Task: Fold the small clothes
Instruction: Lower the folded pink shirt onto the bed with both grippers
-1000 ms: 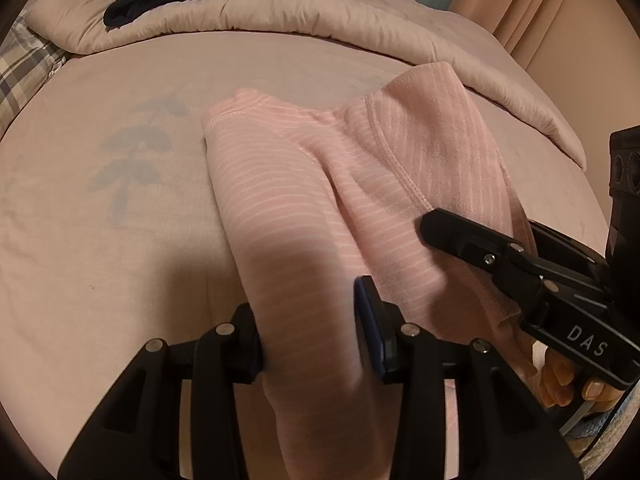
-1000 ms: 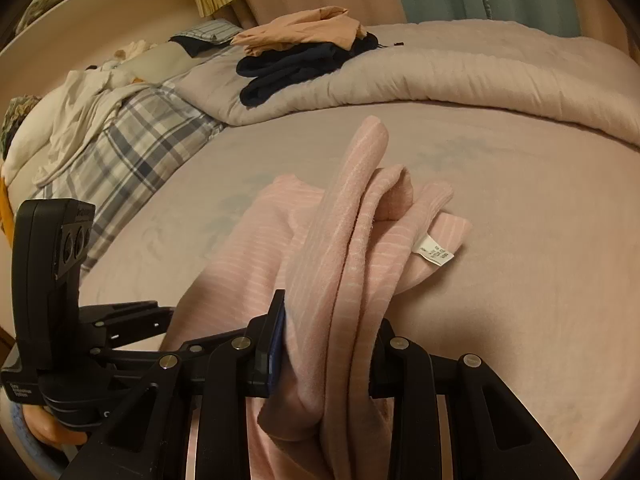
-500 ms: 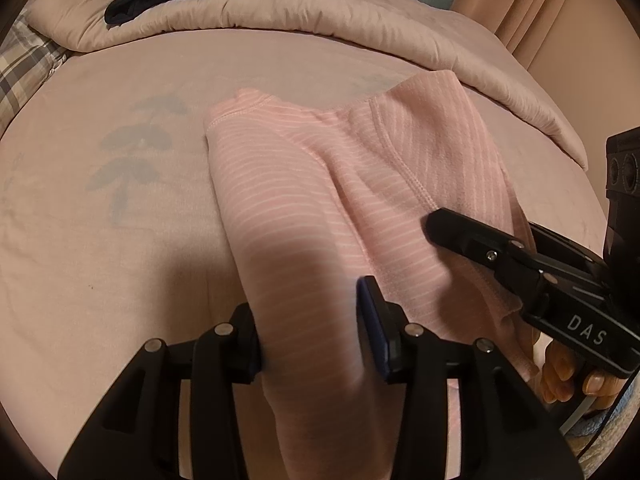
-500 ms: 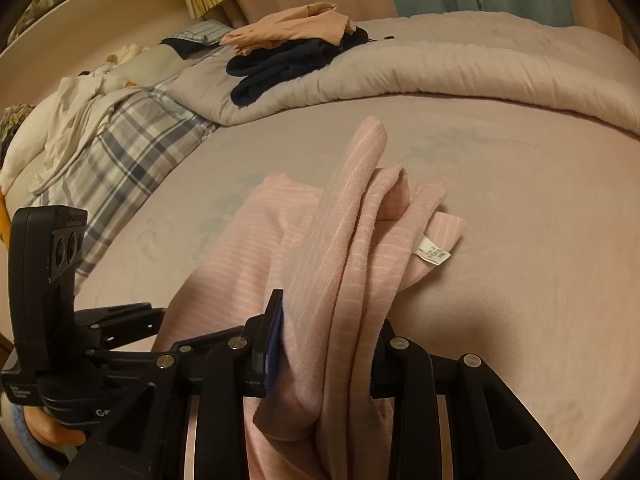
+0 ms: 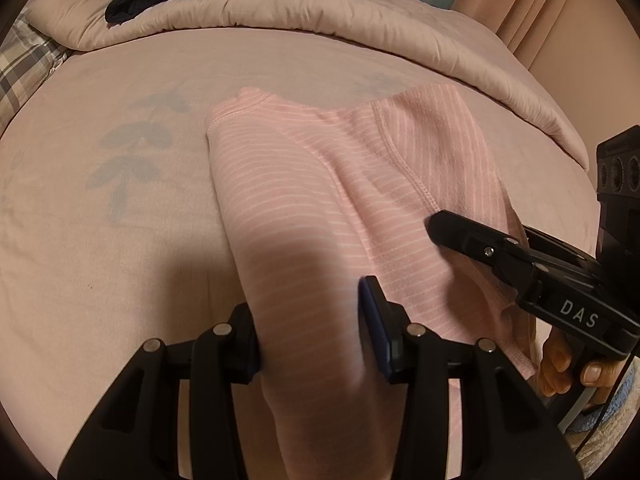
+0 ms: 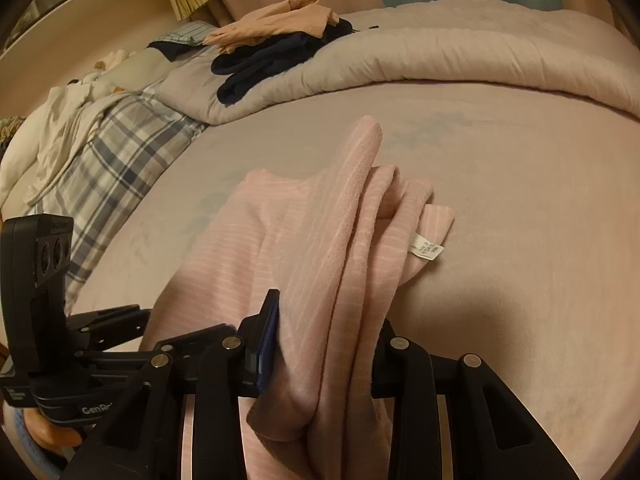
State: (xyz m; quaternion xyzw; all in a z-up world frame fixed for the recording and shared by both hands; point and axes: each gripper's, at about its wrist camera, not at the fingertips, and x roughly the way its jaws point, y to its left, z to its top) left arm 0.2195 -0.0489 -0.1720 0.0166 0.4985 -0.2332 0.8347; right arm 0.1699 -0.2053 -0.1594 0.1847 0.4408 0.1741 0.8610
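Nearest the left wrist camera, the left claw (image 5: 310, 330) has its two black fingers part-spread on either side of a thick fold of the pink striped garment (image 5: 320, 200). The cloth fills the gap between the blue pads; whether they press on it cannot be told.

Nearest the right wrist camera, the right claw (image 6: 326, 344) pinches a bunched stretch of the same garment (image 6: 340, 240), and several layers of cloth rise from between its fingers and drape forward.

In the left view the right claw reaches in from the right, with "DAS" in white letters on its black body, and the person's hand (image 5: 568, 364) grips it from below. In the right view the left claw's body sits at the lower left, marked "GenRo", the rest cut off.

A small white tag (image 6: 428, 247) sticks out of the garment's right edge; its print is too small to read.

The garment lies across the middle of the bed (image 6: 520, 200), on a pale pink sheet with a faint blue leaf print.

Farther back a rolled duvet (image 6: 440, 60) crosses the bed, with dark clothes (image 6: 260, 64) and a peach piece (image 6: 280, 20) piled on it. A plaid cloth (image 6: 112, 152) lies to the left.
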